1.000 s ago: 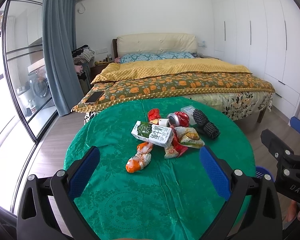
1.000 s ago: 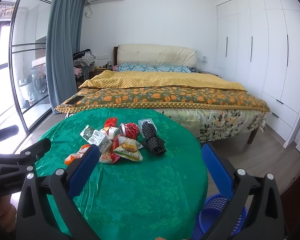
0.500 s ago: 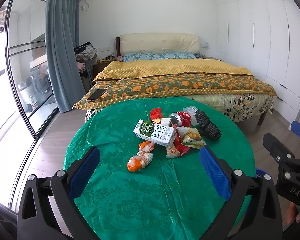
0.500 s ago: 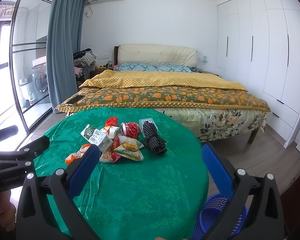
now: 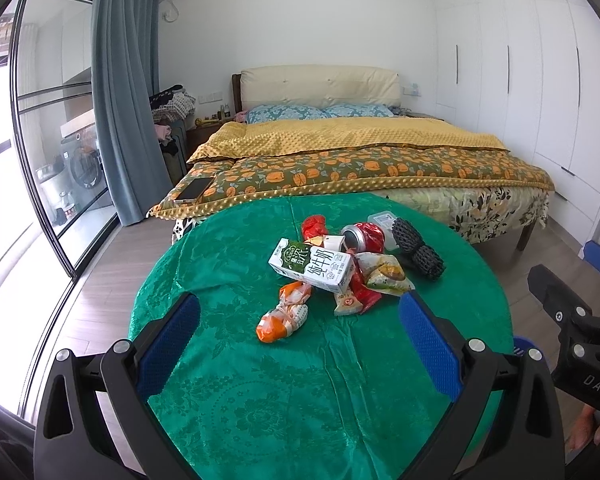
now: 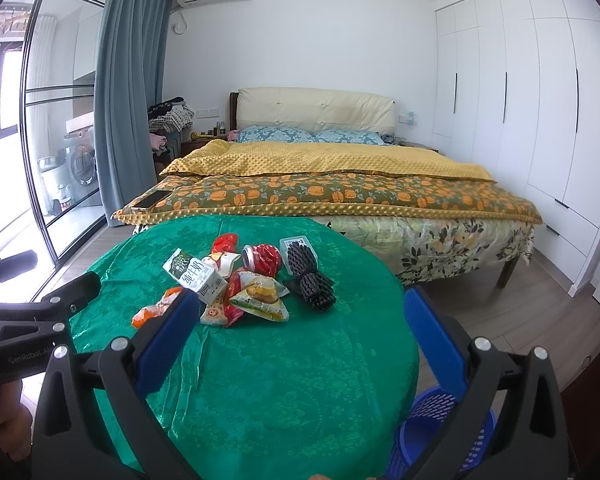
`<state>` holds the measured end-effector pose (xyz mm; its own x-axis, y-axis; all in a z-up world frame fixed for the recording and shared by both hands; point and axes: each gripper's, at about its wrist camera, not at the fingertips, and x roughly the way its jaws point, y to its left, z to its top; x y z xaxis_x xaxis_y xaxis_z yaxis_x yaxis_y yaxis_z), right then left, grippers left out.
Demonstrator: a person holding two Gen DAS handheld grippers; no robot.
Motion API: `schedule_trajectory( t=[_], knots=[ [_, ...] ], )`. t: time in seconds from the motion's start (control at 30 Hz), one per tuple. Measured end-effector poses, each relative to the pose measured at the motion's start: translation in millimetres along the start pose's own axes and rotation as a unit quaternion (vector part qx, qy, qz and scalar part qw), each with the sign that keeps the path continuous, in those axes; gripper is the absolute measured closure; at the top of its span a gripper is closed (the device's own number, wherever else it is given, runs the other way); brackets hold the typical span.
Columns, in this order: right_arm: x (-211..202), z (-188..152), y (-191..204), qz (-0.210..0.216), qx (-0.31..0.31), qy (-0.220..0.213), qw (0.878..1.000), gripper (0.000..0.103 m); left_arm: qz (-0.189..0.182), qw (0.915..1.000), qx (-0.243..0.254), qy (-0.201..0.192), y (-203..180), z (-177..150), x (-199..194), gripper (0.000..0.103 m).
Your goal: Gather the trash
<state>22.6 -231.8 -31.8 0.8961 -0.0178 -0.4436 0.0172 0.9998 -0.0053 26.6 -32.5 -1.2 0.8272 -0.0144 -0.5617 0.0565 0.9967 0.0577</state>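
A pile of trash lies on the round table with a green cloth: a white and green milk carton, an orange wrapper, a crushed red can, a yellow snack bag, a black foam net and a clear plastic box. The carton, the can and the net also show in the right wrist view. My left gripper is open and empty, just short of the pile. My right gripper is open and empty above the near cloth.
A blue mesh waste basket stands on the floor at the table's right side. A bed with a phone on its corner is behind the table. A glass wall and curtain are left, white wardrobes right.
Both grippers have drifted slightly forward toward the pile. The jaws stay open and the trash has not moved.
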Motion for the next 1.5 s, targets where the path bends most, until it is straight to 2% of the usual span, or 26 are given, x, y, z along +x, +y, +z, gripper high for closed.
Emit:
schedule_trajectory(
  t=[0.77, 0.9, 0.97, 1.03, 1.17, 1.3, 1.4, 1.5],
  knots=[
    [-0.5, -0.7, 0.8, 0.0, 0.001, 0.0, 1.0, 0.005, -0.007, 0.9999, 0.014, -0.007, 0.1, -2.0, 2.1, 0.004],
    [-1.1, -1.1, 2.0, 0.002, 0.005, -0.003, 1.0, 0.005, 0.005, 0.9995, 0.016, -0.027, 2.0, -4.7, 3.0, 0.004],
    [-0.2, -1.5, 1.5, 0.004, 0.009, -0.005, 1.0, 0.005, -0.001, 0.9994, 0.013, -0.031, 5.4, -6.6, 6.2, 0.004],
    [1.8, -1.2, -3.4, 0.005, 0.013, -0.005, 1.0, 0.005, -0.022, 0.9996, -0.003, -0.015, 13.5, -10.4, 16.5, 0.004],
    [10.8, -5.0, -9.5, 0.006, 0.022, -0.002, 1.0, 0.005, 0.002, 0.9992, -0.021, 0.035, 30.6, -22.9, 45.6, 0.004],
    [21.8, -11.2, -17.8, 0.004, 0.025, 0.007, 1.0, 0.005, -0.003, 0.9983, -0.036, 0.046, 49.0, -37.2, 61.3, 0.004],
    [34.5, -18.2, -24.3, 0.01, 0.029, 0.019, 0.999, 0.005, -0.02, 0.9964, -0.033, 0.076, 54.9, -46.3, 82.1, 0.004],
    [50.1, -25.0, -30.4, 0.015, 0.032, 0.038, 0.999, 0.005, -0.06, 0.994, -0.015, 0.089, 53.2, -52.4, 106.1, 0.004]
  ],
)
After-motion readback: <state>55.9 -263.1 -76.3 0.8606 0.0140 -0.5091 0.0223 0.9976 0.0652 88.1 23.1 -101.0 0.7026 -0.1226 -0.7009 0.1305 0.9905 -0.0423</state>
